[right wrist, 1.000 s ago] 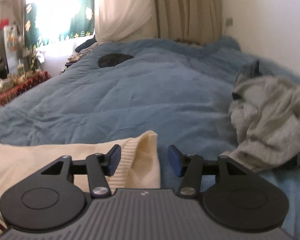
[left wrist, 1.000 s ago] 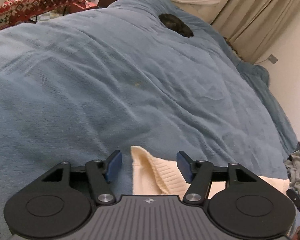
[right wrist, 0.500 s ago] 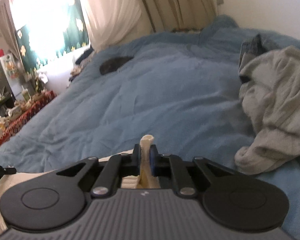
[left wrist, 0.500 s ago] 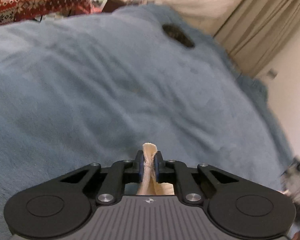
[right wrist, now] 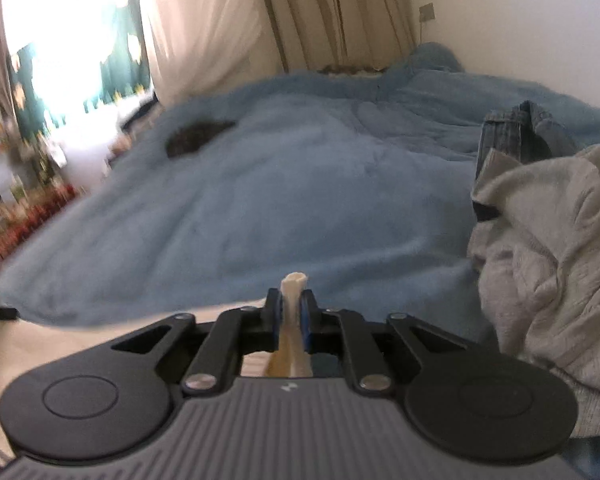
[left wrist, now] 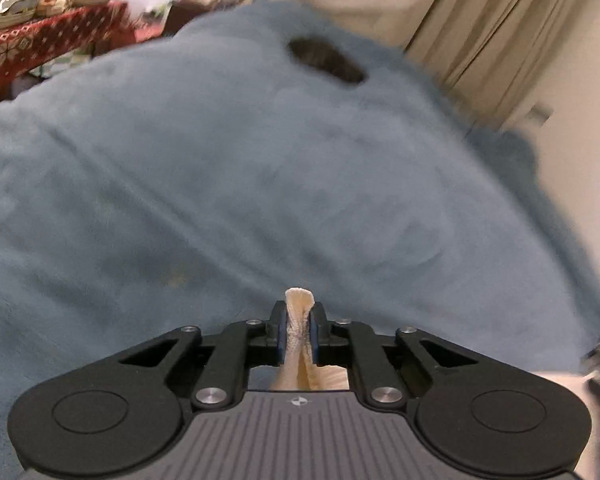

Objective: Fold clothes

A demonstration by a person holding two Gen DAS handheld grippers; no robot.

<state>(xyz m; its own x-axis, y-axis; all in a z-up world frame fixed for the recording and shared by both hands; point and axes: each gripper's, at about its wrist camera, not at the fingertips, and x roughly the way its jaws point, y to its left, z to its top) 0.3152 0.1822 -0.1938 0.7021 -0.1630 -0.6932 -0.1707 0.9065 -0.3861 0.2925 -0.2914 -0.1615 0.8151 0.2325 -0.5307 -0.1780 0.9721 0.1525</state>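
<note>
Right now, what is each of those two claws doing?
Left gripper: closed, pinching the cream knit garment.
Right gripper: closed, pinching the same cream garment.

A big blanket [left wrist: 260,184] is lying over the bed. A sweater [right wrist: 60,344] is lying on the blanket at the near edge. The left claw [left wrist: 299,330] is pinching one fold of the sweater, and the right claw [right wrist: 290,322] is pinching another. A pile of clothes [right wrist: 548,280] is sitting on the blanket to the right of the sweater. A small dark thing [left wrist: 326,60] is lying far back on the blanket. A table [left wrist: 40,48] is standing behind the bed on the left. Curtains [right wrist: 340,12] are hanging behind the bed.
</note>
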